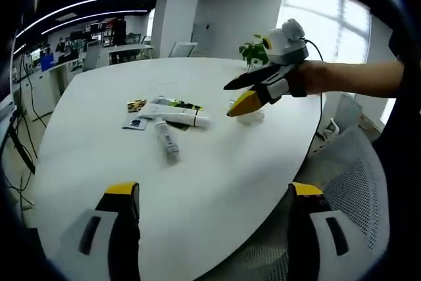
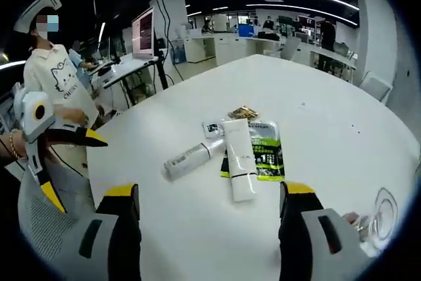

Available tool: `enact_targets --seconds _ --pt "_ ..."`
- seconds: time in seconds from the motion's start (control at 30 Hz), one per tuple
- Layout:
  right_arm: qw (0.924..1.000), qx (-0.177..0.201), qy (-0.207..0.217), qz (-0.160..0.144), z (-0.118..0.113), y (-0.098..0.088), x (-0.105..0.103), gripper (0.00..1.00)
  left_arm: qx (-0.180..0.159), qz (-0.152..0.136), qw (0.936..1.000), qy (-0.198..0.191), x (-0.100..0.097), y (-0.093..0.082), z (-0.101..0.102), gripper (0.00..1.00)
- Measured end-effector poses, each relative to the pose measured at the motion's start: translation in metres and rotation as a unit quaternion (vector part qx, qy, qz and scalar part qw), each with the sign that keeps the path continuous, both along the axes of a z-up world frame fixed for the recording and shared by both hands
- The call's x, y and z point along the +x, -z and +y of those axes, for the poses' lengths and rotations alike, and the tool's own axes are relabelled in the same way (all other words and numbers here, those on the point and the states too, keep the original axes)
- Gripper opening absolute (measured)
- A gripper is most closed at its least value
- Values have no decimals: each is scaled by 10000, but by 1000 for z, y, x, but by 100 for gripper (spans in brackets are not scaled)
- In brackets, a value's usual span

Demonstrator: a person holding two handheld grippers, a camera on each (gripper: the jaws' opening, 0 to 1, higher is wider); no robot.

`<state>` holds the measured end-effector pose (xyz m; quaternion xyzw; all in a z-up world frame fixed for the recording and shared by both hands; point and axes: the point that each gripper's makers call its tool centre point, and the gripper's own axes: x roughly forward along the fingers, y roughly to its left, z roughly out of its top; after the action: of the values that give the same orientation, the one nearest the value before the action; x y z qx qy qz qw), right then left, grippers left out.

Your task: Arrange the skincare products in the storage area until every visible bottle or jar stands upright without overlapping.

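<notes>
On the white table (image 1: 99, 97) a large white tube (image 1: 174, 116) lies flat across a green sachet (image 1: 179, 104). A smaller grey-white tube (image 1: 166, 140) lies on its side just in front of it. My left gripper (image 1: 214, 190) is open over the near table edge, well short of them, with nothing between its jaws. My right gripper (image 1: 229, 100) reaches in from the right, open, beside the big tube's cap end. In the right gripper view my right gripper (image 2: 209, 192) is open and empty, just short of the large tube (image 2: 240, 156), small tube (image 2: 191, 159) and green sachet (image 2: 266, 149). The left gripper (image 2: 84, 176) is open at the left.
A gold sachet (image 1: 136, 104) and a small white-blue sachet (image 1: 135, 123) lie by the tubes. A clear glass dish (image 1: 250, 116) sits under the right gripper. A potted plant (image 1: 253, 51) stands at the far edge. A mesh chair (image 1: 358, 182) is at the right. A person (image 2: 56, 77) stands behind.
</notes>
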<state>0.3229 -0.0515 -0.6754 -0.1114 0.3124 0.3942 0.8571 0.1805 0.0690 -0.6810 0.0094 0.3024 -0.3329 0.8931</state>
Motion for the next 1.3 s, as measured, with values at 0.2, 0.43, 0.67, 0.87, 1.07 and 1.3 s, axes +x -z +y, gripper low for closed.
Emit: enact_targets --seconds 0.2,0.43,0.67,0.87,1.07,1.3 --pt "9996 -245 -83 70 8 15 15 84 37 22 10000 32 -1 2 0 85" --pt "9992 -375 -116 104 16 34 30 80 41 51 10000 71 -2 3 -2 85" --pt "9976 -660 -188 37 23 54 44 76 49 61 10000 33 -1 3 -1 84" --pt "9959 -884 -146 -80 27 64 63 71 42 86 9999 55 -2 5 -2 84" --pt "9959 -892 -109 -130 37 69 74 66 53 117 9999 58 -2 6 -2 83" --pt "9954 -949 -111 -64 43 75 81 61 103 143 9998 80 -3 7 -2 82"
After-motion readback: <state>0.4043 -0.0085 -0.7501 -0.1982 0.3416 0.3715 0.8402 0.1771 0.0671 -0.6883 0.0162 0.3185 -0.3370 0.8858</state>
